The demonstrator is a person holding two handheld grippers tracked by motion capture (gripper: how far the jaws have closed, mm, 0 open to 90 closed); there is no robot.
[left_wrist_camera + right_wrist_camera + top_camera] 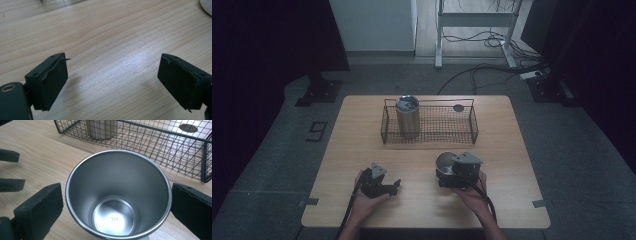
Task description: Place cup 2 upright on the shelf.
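The steel cup stands upright on the wooden table, its open mouth up, in front of the person's right side. The right gripper is right at it: in the right gripper view the cup sits between the two black jaws, its long axis vertical. The right jaw lies at the rim or just beside it, the left jaw has a small gap to the wall, so I judge that the jaws are open around the cup and do not press it yet. The right hand is clearly the nearer one.

The left gripper rests low over bare wood, well apart from the cup, with jaws apart and nothing between them.

Behind the cup, farther from the person, is a black wire basket. A second steel tumbler stands upright in its left part, and a small dark round disc lies near its right back corner. I judge the cup should go there next, up and forward over the near wall.

The table top is pale wood grain. The room around is dim, with grey floor and cables behind.
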